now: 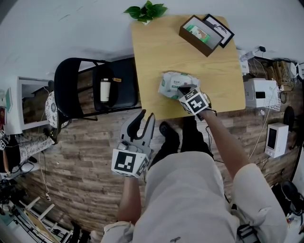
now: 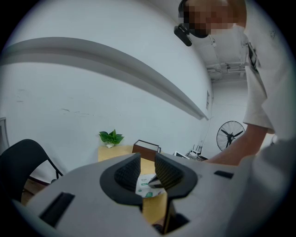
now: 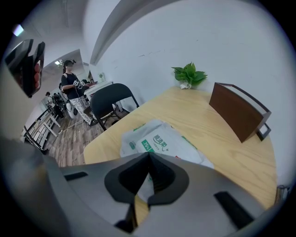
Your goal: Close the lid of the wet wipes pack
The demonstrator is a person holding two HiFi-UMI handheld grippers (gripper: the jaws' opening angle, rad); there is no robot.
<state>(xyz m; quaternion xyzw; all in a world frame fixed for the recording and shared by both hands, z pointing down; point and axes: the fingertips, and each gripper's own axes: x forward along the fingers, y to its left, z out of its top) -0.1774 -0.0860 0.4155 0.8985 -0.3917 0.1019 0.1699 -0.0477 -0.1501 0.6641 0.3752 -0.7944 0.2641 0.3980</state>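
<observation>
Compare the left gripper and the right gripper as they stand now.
The left gripper has its jaws apart; the right gripper has them together. The left gripper hangs over the floor, short of the table; the right gripper is at the wipes pack on it. Both look empty.

Lab-type workroom; 2nd person w/ headgear (image 3: 70,83); fan (image 2: 231,135); equip boxes (image 1: 259,93).

The wet wipes pack (image 1: 174,84) is showing white with green print; the table (image 1: 154,47) is glowing pale wood-grain. The left gripper (image 1: 147,117) is wearing grey with black-and-white square markers, the chair (image 1: 124,80) is reading black, the plant (image 1: 145,10) leafy green, the floor (image 1: 85,156) brown planking.
</observation>
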